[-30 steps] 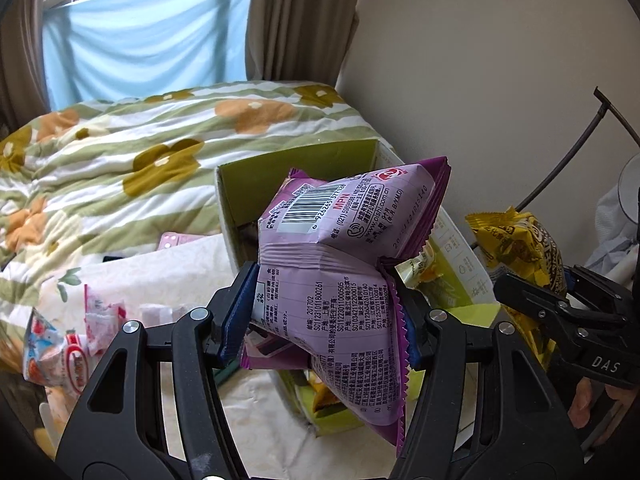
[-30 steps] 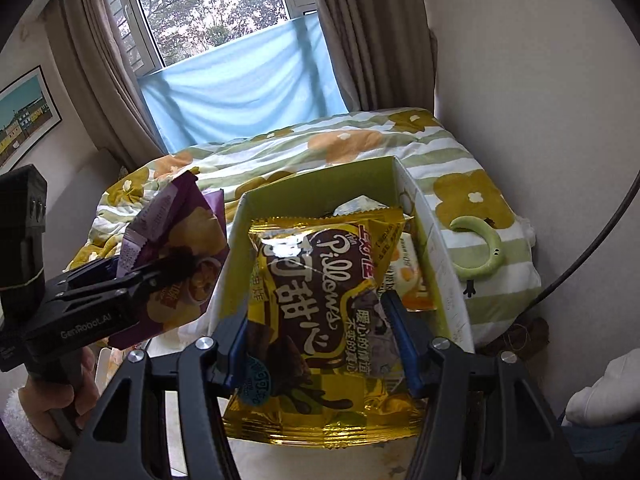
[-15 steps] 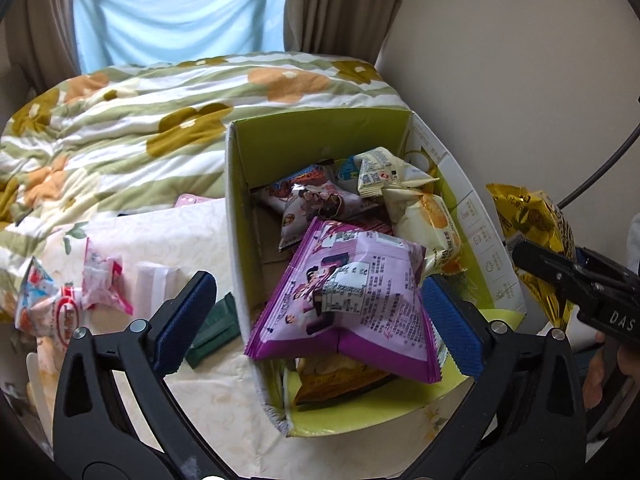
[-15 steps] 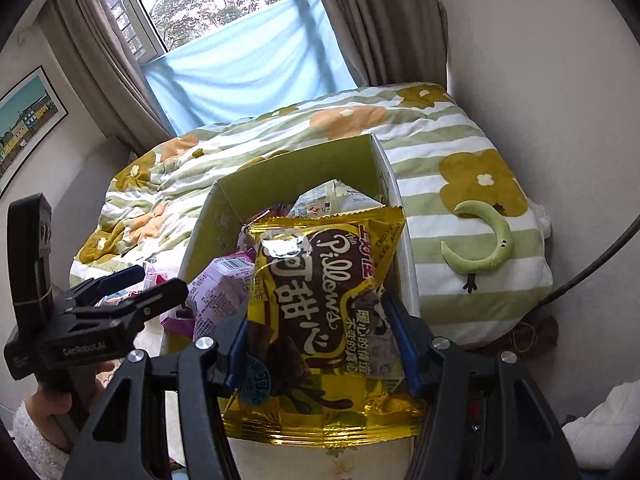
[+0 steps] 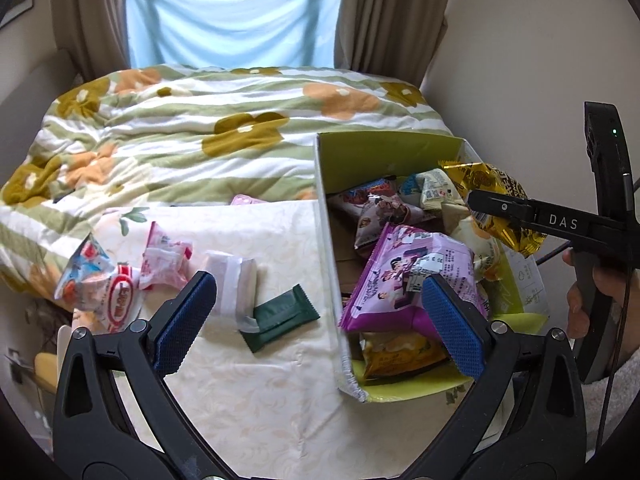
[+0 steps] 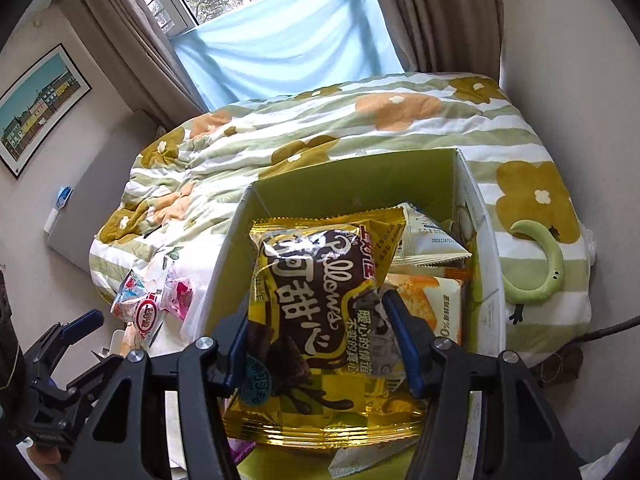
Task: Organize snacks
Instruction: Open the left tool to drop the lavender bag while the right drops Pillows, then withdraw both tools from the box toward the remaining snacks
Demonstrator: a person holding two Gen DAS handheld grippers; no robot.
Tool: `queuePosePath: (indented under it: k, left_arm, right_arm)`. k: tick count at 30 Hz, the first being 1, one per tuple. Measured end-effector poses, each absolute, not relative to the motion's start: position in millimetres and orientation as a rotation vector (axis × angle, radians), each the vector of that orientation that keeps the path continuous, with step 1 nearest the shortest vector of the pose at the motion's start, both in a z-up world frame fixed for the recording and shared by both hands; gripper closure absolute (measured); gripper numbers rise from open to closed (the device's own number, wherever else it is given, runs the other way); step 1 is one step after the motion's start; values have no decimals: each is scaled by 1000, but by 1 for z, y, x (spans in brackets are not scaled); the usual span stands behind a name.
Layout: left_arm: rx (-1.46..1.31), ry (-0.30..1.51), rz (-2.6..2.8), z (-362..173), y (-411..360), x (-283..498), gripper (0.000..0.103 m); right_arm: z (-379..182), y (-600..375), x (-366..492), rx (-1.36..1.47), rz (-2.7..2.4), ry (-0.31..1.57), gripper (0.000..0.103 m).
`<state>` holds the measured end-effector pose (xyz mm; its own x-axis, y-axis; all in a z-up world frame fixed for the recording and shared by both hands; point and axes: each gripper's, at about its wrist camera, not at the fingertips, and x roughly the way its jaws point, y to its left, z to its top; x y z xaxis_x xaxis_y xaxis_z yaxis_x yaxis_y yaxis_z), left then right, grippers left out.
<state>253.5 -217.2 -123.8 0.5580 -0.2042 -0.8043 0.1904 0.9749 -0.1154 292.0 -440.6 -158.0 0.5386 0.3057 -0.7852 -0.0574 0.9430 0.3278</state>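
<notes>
Both wrist views look steeply down, close over the shared box (image 5: 394, 152) (image 6: 356, 176).

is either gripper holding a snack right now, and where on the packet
The right gripper is shut on the gold Pillows packet, pads pressing its two side edges near the lower half. The left gripper is open and holds nothing.

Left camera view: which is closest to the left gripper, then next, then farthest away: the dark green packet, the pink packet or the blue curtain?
1. Dark green packet, between the left gripper's open fingers.
2. Pink packet, farther left on the cloth.
3. Blue curtain, at the window beyond the bed.
</notes>
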Motion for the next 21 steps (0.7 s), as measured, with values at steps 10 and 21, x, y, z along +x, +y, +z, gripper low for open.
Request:
queuePosePath:
  k: [10,21]
  left_arm:
    - [-65,975,-194,-133,-205,248,1]
    - [-53,922,-189,-115,-201,219,1]
  right_arm:
    - [-160,-443,285,291,216,897,2]
    - [-146,-452,247,263,197,876,2]
